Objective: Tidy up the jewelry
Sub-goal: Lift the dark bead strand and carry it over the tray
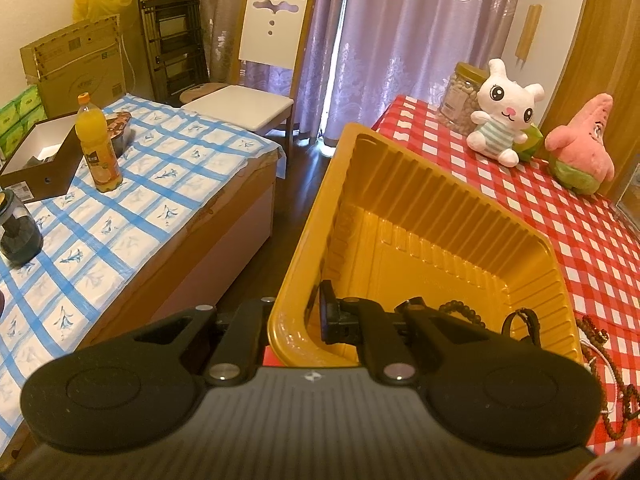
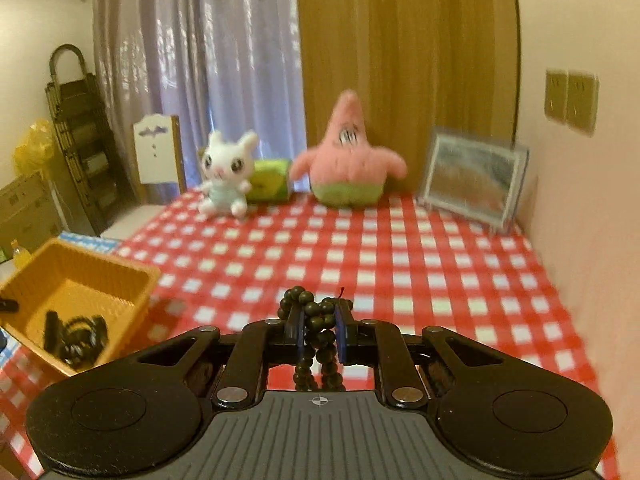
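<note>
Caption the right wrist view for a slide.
Right gripper clamps a dark bead bracelet above the red checked tablecloth, yellow tray at left.

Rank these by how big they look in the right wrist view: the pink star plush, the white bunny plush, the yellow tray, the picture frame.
1. Yellow tray, though it sits nearest the camera.
2. Pink star plush.
3. Picture frame, close to the star plush, so unsure.
4. White bunny plush.
</note>
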{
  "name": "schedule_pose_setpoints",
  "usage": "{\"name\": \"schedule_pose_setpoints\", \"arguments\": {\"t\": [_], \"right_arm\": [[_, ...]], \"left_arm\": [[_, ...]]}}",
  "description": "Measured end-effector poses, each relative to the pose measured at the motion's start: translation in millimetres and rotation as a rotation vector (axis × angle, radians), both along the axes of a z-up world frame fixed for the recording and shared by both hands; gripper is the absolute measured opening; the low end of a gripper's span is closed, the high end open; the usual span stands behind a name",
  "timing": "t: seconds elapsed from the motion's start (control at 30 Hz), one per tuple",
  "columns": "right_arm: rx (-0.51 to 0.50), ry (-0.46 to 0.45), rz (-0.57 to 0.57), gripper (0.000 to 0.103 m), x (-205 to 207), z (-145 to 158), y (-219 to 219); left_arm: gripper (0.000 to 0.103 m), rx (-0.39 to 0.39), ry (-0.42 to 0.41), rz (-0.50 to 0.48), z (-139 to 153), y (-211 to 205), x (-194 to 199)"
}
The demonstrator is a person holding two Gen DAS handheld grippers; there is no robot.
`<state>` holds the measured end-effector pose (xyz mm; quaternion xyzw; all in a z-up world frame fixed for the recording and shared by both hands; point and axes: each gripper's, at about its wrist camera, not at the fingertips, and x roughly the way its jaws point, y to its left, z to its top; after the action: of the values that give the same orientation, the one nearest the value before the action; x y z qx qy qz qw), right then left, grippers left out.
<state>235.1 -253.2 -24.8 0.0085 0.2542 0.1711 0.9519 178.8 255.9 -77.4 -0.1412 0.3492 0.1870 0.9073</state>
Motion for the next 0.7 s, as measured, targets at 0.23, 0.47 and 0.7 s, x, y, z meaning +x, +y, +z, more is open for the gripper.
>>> {"name": "schedule_pose_setpoints", "arguments": {"t": [0.23, 0.47, 0.7], "right_arm": [[-0.005, -0.078, 0.051, 0.015, -11.1, 50.5, 22.5], [0.002, -0.159, 0.113, 0.015, -19.3, 89.4, 47.5], [0.072, -0.282, 0.196, 0.015, -23.7, 132.4, 74.6]], "left_arm": [[0.007, -0.002, -0.005, -0.017, 0.2, 1.0, 0.4], [0.007, -0.004, 0.001, -0.033, -0.6, 1.8, 1.2], [0.007, -0.013, -0.002, -0.051, -1.1, 2.6, 2.8]]}}
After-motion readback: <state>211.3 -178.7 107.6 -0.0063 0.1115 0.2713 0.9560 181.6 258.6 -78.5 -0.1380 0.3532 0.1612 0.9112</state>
